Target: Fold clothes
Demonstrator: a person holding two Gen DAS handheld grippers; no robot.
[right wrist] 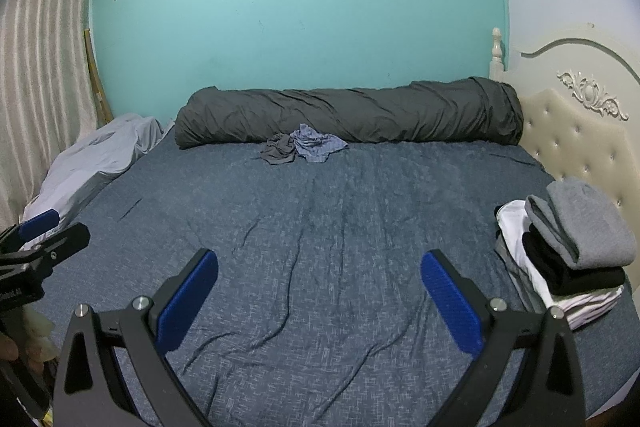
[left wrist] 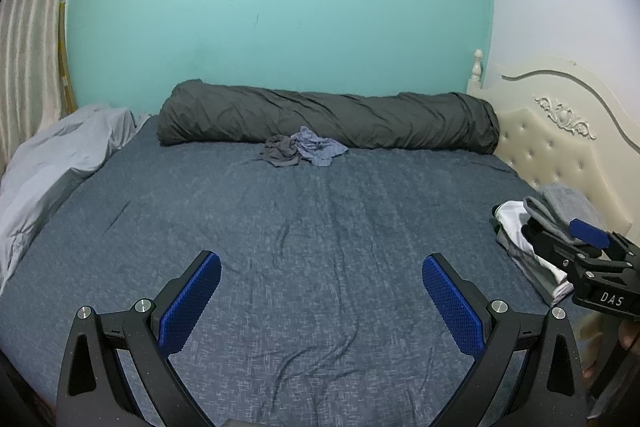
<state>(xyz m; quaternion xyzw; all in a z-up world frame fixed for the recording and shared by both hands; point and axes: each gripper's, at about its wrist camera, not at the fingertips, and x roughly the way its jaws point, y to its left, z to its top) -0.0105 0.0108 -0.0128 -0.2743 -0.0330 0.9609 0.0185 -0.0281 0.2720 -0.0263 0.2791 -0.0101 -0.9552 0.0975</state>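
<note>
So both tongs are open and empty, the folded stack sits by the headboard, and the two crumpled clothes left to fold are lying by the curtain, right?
Not quite. The two crumpled clothes lie mid-bed against the dark roll, not by the curtain, as the right wrist view shows. The rest holds: left tongs and right tongs open and empty, folded stack by the headboard.

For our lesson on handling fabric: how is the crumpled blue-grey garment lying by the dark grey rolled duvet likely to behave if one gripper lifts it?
The crumpled blue-grey garment lies in soft irregular folds, so it is probably floppy and would drape and hang. It looks thin, so likely light. It touches a crumpled dark grey garment, which might drag along. The dark grey rolled duvet should stay put.
</note>
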